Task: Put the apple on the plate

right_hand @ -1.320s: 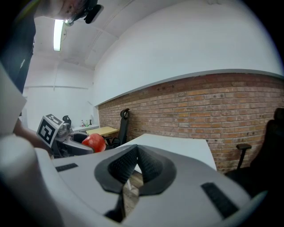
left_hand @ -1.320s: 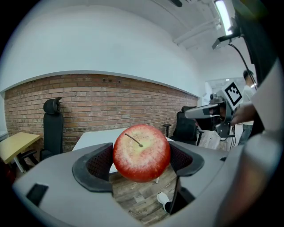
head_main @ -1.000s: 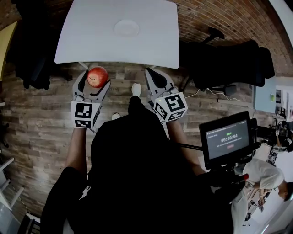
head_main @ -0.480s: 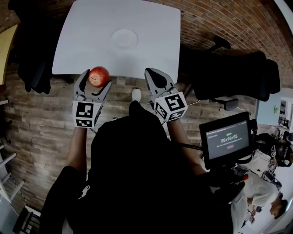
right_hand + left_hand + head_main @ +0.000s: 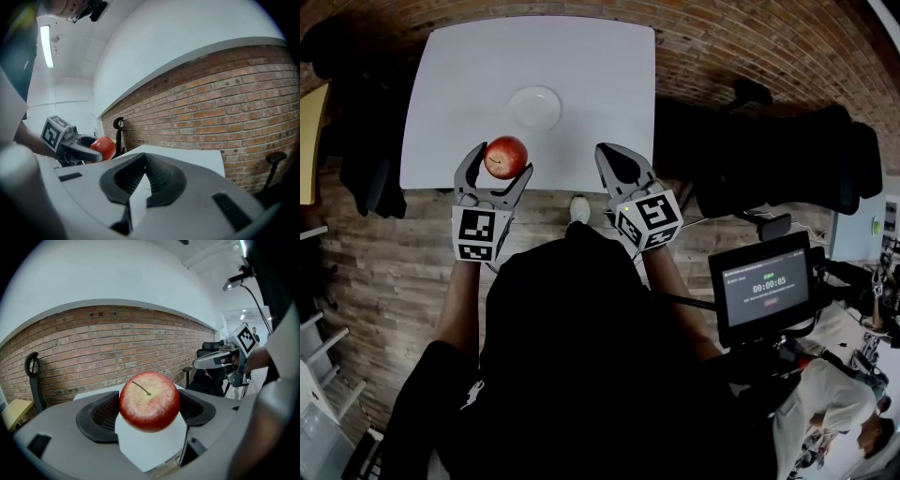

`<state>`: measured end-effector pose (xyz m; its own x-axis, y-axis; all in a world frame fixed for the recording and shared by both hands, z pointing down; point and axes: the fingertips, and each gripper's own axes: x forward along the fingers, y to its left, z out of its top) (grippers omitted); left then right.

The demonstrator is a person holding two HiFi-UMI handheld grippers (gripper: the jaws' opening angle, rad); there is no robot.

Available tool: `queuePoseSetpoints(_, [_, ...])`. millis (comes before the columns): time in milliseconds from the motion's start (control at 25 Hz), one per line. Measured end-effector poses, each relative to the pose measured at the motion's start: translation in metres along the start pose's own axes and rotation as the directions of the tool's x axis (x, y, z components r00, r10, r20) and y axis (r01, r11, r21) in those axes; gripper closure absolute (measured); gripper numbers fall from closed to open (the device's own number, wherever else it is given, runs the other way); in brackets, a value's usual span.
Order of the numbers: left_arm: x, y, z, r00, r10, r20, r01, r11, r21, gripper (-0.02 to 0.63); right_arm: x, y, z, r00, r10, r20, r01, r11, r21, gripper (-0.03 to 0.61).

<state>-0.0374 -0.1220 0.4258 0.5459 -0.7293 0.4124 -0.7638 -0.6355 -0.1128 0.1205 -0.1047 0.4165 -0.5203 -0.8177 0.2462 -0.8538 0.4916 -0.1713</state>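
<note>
We grip the round red apple [image 5: 505,157] in our left tongs [image 5: 499,161], the small white plate [image 5: 534,108] just ahead, slightly right, on the white counter [image 5: 600,75]; right tongs [image 5: 614,155] closed, empty

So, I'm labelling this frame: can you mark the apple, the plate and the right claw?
apple [image 5: 505,156]: head view, middle of its red skin.
plate [image 5: 534,107]: head view, its bare centre.
right claw [image 5: 605,152]: head view, tip where its jaws meet.
</note>
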Motion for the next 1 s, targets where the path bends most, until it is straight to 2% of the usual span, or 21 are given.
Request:
queuePoseSetpoints(240, [0.020,0.003,0.011,1.000,0.014,-0.003,-0.014,1.000,-0.012,0.218,0.014,-0.018,0.006,0.999,0.030,-0.019,-0.030,0.999,-0.014,0.575])
queuePoseSetpoints(640, [0.046,0.010,0.010,0.996,0.070,-0.057,-0.072,0.997,-0.032,0.218,0.038,-0.047,0.013,0.994,0.098,-0.040,-0.098,0.995,-0.014,0.575])
queuePoseSetpoints(1000, [0.043,0.012,-0.004,0.988,0.099,-0.116,-0.102,0.995,-0.021,0.218,0.053,-0.045,0.001,0.984,0.163,-0.065,-0.164,0.986,-0.004,0.575])
